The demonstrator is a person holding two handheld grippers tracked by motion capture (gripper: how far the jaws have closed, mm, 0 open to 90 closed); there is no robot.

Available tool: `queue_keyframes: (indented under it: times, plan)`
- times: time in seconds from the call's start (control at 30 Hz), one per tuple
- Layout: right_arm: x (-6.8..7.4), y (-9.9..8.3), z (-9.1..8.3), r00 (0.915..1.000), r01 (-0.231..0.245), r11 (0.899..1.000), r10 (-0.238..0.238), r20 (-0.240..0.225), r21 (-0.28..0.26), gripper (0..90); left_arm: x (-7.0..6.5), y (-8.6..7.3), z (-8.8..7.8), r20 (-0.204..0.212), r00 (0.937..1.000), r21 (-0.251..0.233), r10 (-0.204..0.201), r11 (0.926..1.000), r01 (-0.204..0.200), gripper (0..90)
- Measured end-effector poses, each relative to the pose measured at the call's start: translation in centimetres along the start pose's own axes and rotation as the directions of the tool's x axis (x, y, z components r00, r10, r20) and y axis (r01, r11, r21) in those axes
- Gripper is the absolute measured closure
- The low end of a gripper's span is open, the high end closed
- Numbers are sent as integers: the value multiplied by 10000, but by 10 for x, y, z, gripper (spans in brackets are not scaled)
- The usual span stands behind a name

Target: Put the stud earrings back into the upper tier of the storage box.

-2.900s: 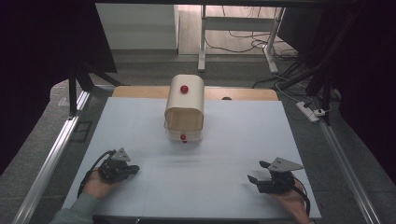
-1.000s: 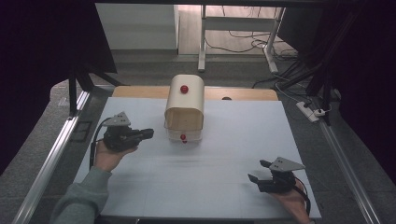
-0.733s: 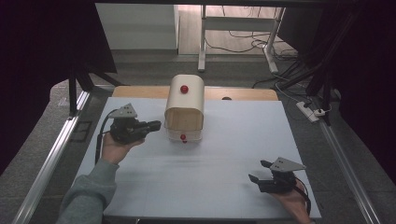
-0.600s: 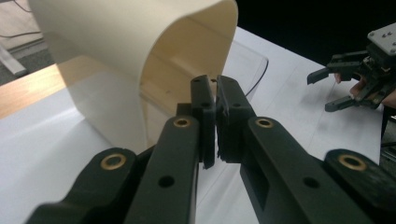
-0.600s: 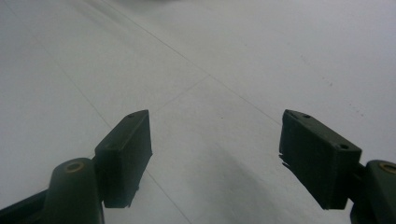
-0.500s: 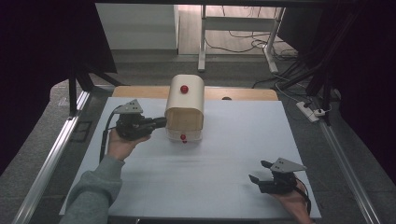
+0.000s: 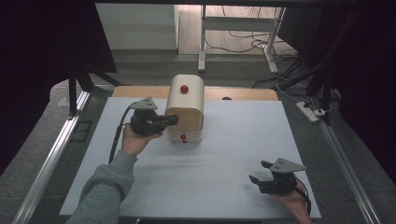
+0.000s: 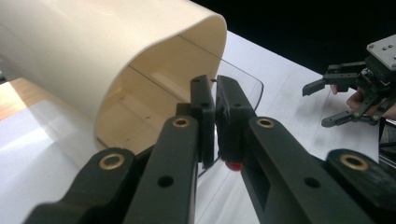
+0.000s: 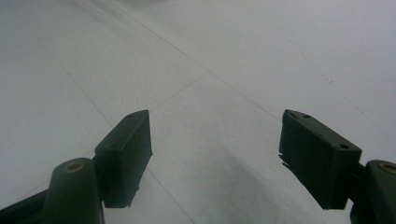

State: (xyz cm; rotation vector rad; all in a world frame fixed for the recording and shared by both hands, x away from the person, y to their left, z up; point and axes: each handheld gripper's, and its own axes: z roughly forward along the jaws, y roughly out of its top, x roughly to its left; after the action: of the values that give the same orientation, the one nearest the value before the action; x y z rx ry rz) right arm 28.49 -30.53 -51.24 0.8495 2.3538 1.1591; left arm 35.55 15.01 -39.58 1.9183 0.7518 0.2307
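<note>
A cream, round-topped box [image 7: 185, 105] stands at the back middle of the white table, with a red knob [image 7: 184, 88] on top. A second red knob [image 7: 183, 137] sits low on its clear front flap [image 8: 243, 79]. My left gripper [image 7: 173, 120] is shut, with its tips against the box's front left. In the left gripper view the jaws [image 8: 215, 86] stand together in front of the flap, above the lower knob [image 8: 233, 165]; I cannot tell whether they touch it. My right gripper [image 7: 258, 171] rests open at the near right with nothing between its fingers [image 9: 126, 149].
The white sheet [image 7: 210, 158] covers the table. A wooden board [image 7: 233, 93] lies behind the box. Metal rails [image 7: 51, 158] run along the left and right edges. A power strip [image 7: 310, 109] and cables lie on the floor at the right.
The left gripper has travelled from the near left of the table forward and to the right, up to the box's front. It stayed shut. The right gripper has not moved.
</note>
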Motion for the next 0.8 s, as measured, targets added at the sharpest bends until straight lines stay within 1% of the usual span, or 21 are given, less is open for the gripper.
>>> queue_keyframes:
  times: [0.1,0.17,0.2,0.3,0.43,0.63,0.8]
  plan:
    - [0,-1,-1,10000,14,10000,-14,-31,31,247,0,1,4,9,10000,5,33,10000,-33,855]
    - [0,-2,-2,10000,-8,10000,8,81,21,247,-1,2,6,8,10000,0,41,10000,-41,850]
    - [0,-2,-2,10000,-30,10000,30,39,-24,247,-1,2,8,-2,9999,68,126,9999,-126,845]
    - [0,-2,-3,10000,-42,10000,42,16,34,247,-4,1,8,-210,9992,148,343,9993,-340,726]
    - [0,-3,-2,10000,-49,10000,49,-17,23,248,-4,1,4,-303,9989,70,359,9993,-357,654]
    - [0,-3,-2,10000,-48,10000,48,-11,27,247,-8,-3,-8,-412,9983,-137,410,9990,-416,552]
    - [0,-3,-2,10000,-34,10000,34,-12,29,247,-13,-10,-18,-510,9967,58,628,9980,-626,470]
